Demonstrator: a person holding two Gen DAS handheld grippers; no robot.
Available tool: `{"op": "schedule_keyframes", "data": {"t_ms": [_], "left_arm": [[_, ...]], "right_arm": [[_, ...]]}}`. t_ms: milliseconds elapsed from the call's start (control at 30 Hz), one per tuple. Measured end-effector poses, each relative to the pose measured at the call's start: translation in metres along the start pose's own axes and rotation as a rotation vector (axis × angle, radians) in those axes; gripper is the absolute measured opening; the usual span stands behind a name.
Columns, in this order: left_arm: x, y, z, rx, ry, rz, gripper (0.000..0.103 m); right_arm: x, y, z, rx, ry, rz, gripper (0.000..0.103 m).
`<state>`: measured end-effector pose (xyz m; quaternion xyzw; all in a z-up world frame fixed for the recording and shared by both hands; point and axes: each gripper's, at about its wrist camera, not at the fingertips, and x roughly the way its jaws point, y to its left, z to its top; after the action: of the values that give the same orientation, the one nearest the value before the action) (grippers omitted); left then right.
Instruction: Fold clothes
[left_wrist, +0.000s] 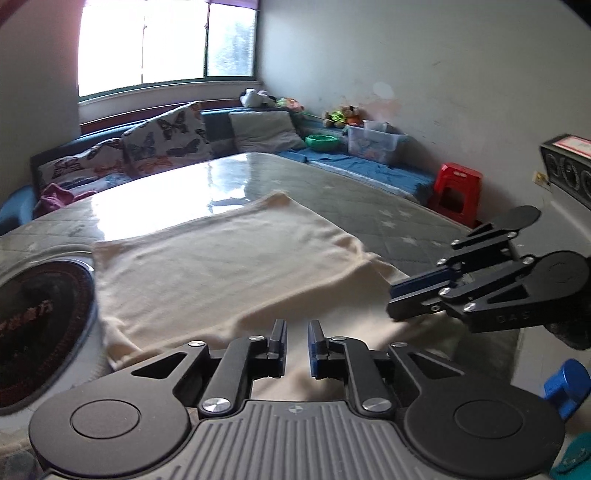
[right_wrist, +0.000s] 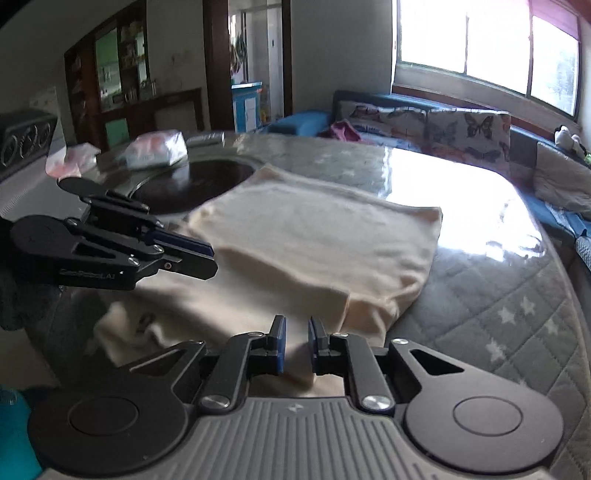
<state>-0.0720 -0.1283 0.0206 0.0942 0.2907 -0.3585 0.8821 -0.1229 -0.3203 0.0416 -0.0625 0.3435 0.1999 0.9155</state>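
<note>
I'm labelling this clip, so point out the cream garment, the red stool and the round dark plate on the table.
cream garment (left_wrist: 221, 266): left wrist view, middle of the folded top layer.
red stool (left_wrist: 458, 177): left wrist view, its seat top.
round dark plate (right_wrist: 192, 181): right wrist view, its dark glossy surface.

A round table (left_wrist: 388, 206) carries everything, covered by a grey quilted cloth with pale stars under a glossy clear sheet. A cream garment (left_wrist: 229, 266) lies folded flat on it. Beside the garment sits a dark round inset (right_wrist: 192, 181), with plastic-wrapped packets (right_wrist: 155, 149) at the far edge.
</note>
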Motion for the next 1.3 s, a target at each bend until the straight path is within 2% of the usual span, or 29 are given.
{"op": "schedule_keyframes", "data": {"t_ms": [200,367,533,700,867,1100,1167,1300], "left_arm": [[-0.003,-0.016,-0.003,0.021,-0.008,-0.028,0.025],[0.002,-0.024,-0.009,0.033,0.008,-0.044,0.026],[0.003,-0.022,-0.012,0.015,0.013,-0.047,0.028],[0.004,-0.022,-0.013,0.002,0.014,-0.050,0.033],[-0.001,-0.016,-0.013,-0.025,0.010,-0.035,0.038],[-0.026,0.010,-0.016,-0.089,-0.021,0.041,0.040],[-0.031,0.018,-0.020,-0.114,-0.017,0.065,0.040],[-0.038,0.034,-0.030,-0.172,-0.001,0.097,0.040]], "right_arm": [[-0.011,0.011,-0.002,-0.025,-0.021,-0.005,0.014],[-0.004,0.018,-0.006,-0.044,0.013,0.018,0.015],[-0.005,0.009,0.004,-0.013,-0.022,0.014,0.015],[0.015,-0.006,0.019,0.015,-0.048,-0.012,0.015],[0.034,-0.015,0.019,0.035,-0.021,-0.025,0.015],[0.013,-0.004,0.013,-0.002,-0.019,0.002,0.018],[0.008,0.001,0.008,-0.022,-0.009,0.010,0.022],[0.004,0.004,-0.001,-0.018,0.006,0.009,0.022]]}}
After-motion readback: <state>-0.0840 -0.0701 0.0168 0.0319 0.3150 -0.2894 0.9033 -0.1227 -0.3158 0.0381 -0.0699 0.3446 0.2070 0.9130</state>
